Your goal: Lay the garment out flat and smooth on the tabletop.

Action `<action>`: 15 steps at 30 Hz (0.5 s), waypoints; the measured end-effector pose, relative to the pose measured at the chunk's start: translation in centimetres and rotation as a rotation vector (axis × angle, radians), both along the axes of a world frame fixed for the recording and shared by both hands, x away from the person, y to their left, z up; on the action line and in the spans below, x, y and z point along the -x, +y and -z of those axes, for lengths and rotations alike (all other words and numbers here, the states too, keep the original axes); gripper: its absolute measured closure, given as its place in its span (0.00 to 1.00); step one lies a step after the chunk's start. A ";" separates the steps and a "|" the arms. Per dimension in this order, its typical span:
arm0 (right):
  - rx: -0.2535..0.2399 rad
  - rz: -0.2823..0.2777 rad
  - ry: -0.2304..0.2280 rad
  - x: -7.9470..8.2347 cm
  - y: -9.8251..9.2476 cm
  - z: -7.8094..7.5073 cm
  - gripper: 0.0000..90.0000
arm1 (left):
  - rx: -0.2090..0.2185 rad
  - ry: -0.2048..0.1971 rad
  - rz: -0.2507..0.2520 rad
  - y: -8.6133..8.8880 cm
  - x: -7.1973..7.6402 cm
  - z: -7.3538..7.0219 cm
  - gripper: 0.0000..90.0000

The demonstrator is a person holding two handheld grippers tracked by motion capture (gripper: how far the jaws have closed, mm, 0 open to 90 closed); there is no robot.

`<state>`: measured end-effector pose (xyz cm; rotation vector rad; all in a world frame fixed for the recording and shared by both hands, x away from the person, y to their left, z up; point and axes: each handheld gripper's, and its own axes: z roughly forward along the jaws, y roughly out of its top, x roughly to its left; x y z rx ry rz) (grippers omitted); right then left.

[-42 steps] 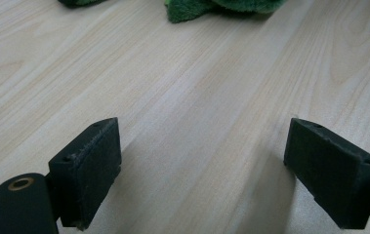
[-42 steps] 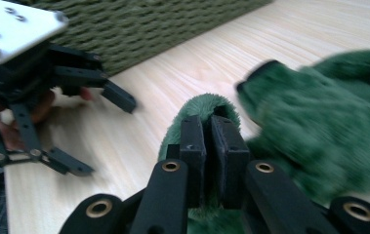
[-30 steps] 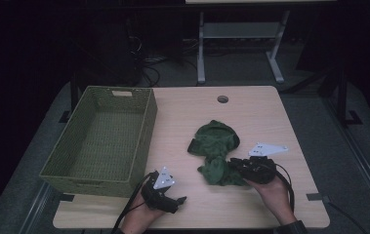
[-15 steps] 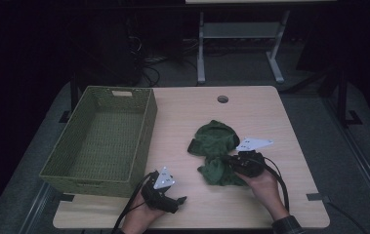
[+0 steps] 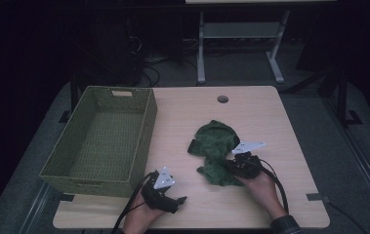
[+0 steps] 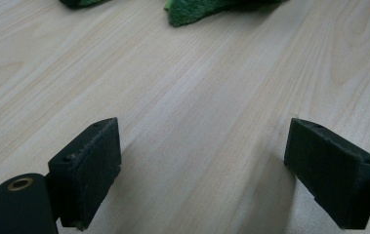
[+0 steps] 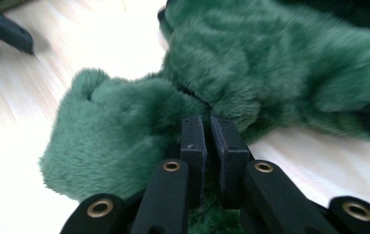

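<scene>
The right gripper's [image 7: 211,127] pad tips are buried in the cloth [image 7: 251,73]. The cloth is cut off at the top and right edges; the surface [image 7: 75,48] is blurred at left.

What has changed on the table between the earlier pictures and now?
The right gripper moved in onto the green plush cloth, its jaws closing and then easing slightly, now pinching its fur. The left gripper, open, and the basket stayed as they were.
</scene>
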<state>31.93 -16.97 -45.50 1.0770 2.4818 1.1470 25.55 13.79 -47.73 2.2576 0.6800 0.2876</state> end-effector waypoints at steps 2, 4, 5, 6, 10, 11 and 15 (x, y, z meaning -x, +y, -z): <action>-0.011 0.007 -0.022 0.1 -0.4 -0.4 0.91 | 0.002 -0.001 0.000 0.0 0.0 0.0 0.14; -0.016 0.014 -0.036 0.3 -0.9 -0.8 0.88 | 0.003 0.001 0.001 0.0 -0.1 0.0 0.14; -0.017 0.020 -0.042 0.3 -1.1 -0.9 0.87 | 0.003 0.001 0.002 0.0 -0.1 0.0 0.15; -0.020 0.024 -0.046 0.4 -1.4 -1.0 0.85 | 0.001 0.000 0.005 0.1 -0.1 0.0 0.15; -0.036 0.044 -0.050 0.8 -2.9 -1.4 0.80 | -0.001 0.001 0.010 0.1 -0.2 0.0 0.15; -0.052 0.059 -0.045 0.9 -3.4 -1.6 0.80 | 0.000 0.002 0.010 0.1 -0.2 0.0 0.15; -0.055 0.114 -0.070 1.6 -5.5 -2.2 0.79 | 0.002 0.001 0.011 0.1 -0.2 0.0 0.15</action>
